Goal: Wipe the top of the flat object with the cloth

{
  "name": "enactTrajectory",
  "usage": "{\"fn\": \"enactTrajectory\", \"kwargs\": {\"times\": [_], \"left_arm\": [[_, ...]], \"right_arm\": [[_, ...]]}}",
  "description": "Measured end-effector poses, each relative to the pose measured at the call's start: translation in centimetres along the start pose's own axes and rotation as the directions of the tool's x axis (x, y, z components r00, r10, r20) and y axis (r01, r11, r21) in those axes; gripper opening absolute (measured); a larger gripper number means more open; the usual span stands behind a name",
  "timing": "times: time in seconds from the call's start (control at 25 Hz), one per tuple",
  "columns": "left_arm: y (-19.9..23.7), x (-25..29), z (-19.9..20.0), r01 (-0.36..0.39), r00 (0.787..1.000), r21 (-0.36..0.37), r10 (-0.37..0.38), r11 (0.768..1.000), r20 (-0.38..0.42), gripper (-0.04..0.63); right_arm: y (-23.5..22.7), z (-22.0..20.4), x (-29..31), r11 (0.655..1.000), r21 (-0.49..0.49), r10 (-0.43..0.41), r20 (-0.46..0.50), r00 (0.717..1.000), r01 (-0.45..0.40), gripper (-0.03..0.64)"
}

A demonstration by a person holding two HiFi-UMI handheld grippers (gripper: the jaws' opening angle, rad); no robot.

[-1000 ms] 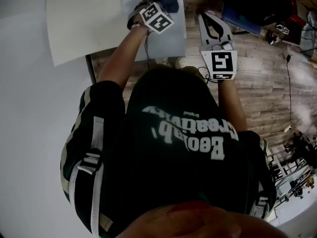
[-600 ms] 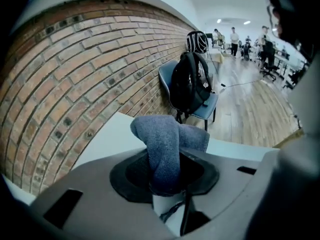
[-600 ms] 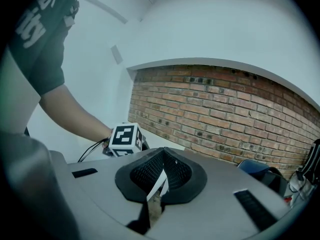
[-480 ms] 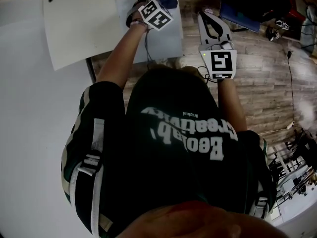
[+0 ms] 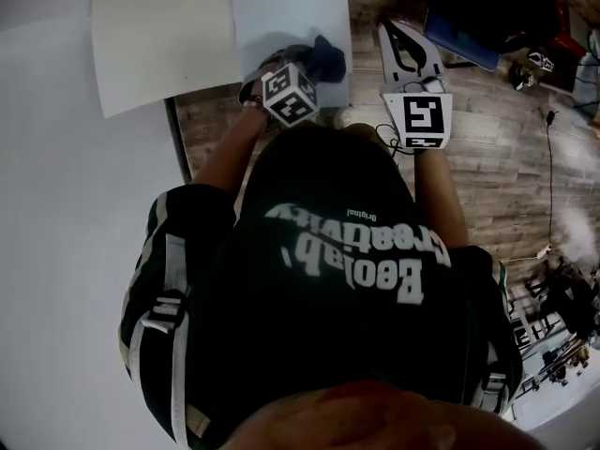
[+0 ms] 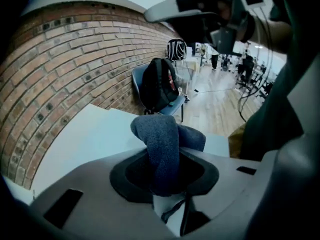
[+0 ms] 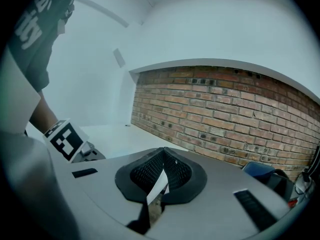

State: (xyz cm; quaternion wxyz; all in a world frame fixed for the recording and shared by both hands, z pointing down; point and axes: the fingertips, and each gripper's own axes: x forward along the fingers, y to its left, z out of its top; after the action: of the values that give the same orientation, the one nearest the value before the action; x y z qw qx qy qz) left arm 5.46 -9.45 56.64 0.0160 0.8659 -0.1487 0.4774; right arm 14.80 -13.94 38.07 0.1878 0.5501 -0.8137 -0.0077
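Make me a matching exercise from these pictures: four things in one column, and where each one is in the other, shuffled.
Things:
1. cloth
2. right gripper
3. backpack
4. pale sheet

Places:
a. on a blue chair
b. lying flat beneath the cloth
c. beside the sheet, above the wooden floor
d. pinched between the fingers of the left gripper

Pairs: 1-d, 2-c, 3-a, 4-b
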Motion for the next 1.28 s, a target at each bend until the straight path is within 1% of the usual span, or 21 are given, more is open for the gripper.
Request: {"fn": "enactTrajectory", "kwargs": {"times": [0.12,0.24,0.32,0.52,0.72,0.88,1.0,1.12,1.2,1.28], "left_arm": [[-2.7,-0.8,-1.1,0.063,0.998,-0.010,-0.064,0.998,-0.009,0.117],[-4.5,-1.3,-1.8,0.097,0.995,-0.024,-0.098,0.995,-0.022,0.117],[-5.0,-1.4,-2.0,0.092,0.996,-0.027,-0.093,0.995,-0.019,0.117],[-4.7,-1.2,-1.6,0.066,0.998,-0.030,-0.067,0.997,-0.017,0.117],[-4.9,-1.1,-1.8,0.047,0.999,-0.052,-0.047,0.998,-0.004,0.118],[-5.1,-1.1,-1.9,0.041,0.999,-0.047,-0.041,0.998,0.000,0.118],[-4.7,-1.4,-1.4,0.015,1.000,-0.050,-0.014,0.999,0.028,0.118],[-3.6,-2.2,-0.6,-0.031,0.996,-0.092,0.038,0.995,0.077,0.118],[-2.5,-3.3,0.4,-0.072,0.990,-0.127,0.086,0.989,0.113,0.118],[-0.8,-5.0,1.9,-0.114,0.974,-0.165,0.143,0.980,0.175,0.118]], "right_arm": [[0.5,0.0,0.0,1.000,-0.005,0.011,0.005,1.000,-0.011,-0.005],[1.1,0.4,0.1,1.000,-0.008,0.028,0.015,0.999,-0.028,-0.005],[1.3,0.6,0.1,0.999,-0.010,0.036,0.018,0.999,-0.036,-0.005],[1.6,0.8,0.2,0.999,-0.013,0.052,0.024,0.998,-0.051,-0.005],[2.2,0.8,-0.1,0.998,-0.017,0.058,0.030,0.998,-0.057,-0.005],[2.6,0.9,-0.4,0.998,-0.018,0.060,0.033,0.998,-0.059,-0.005],[2.6,1.1,-0.5,0.998,-0.019,0.057,0.039,0.998,-0.056,-0.005],[2.4,1.5,-0.5,0.998,-0.023,0.053,0.051,0.997,-0.052,-0.005],[2.1,2.1,-0.6,0.999,-0.018,0.052,0.063,0.997,-0.051,-0.005],[1.9,2.9,-0.7,0.999,-0.002,0.051,0.081,0.995,-0.051,-0.005]]}}
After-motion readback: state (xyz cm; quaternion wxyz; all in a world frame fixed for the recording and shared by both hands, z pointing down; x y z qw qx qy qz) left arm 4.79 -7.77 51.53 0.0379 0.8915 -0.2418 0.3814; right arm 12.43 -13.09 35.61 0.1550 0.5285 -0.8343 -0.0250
